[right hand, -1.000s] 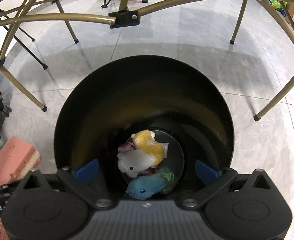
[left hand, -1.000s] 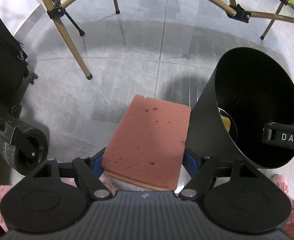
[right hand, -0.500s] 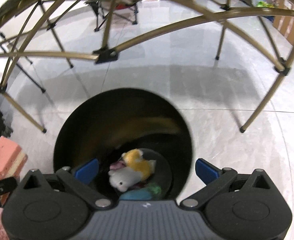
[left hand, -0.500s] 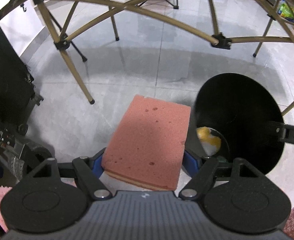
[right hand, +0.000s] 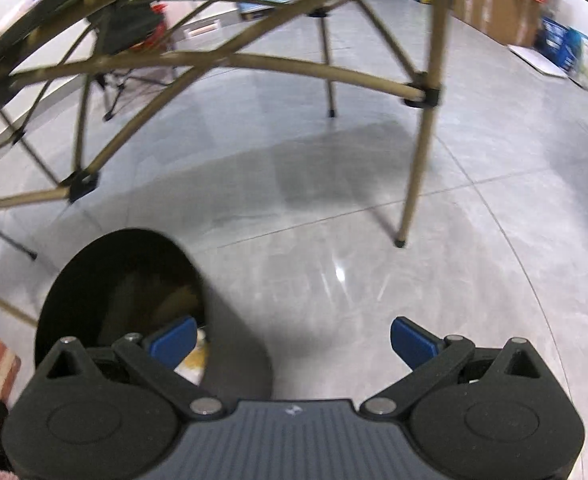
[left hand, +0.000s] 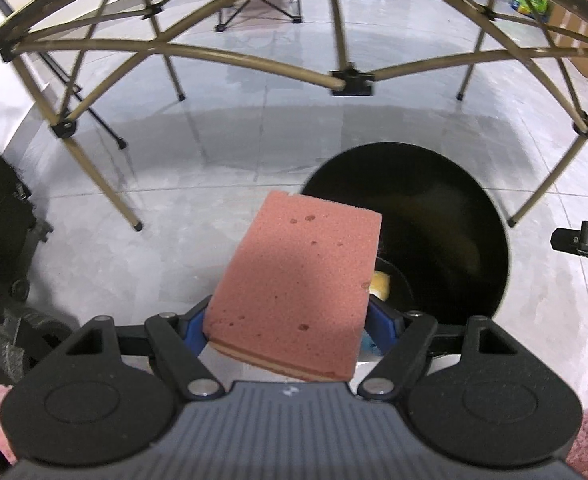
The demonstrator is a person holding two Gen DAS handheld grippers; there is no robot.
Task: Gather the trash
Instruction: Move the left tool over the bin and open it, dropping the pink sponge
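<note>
Left gripper point(left hand: 290, 320) clamps a pink rectangular foam sponge point(left hand: 297, 280), poised for dropping into the round black bin point(left hand: 453, 216) at two o'clock; right gripper point(right hand: 292, 338) gapes empty.

Glossy grey tiled floor point(left hand: 254, 148) under gold folding frame legs point(left hand: 198, 52), cardboard boxes point(right hand: 493, 4) beyond.
</note>
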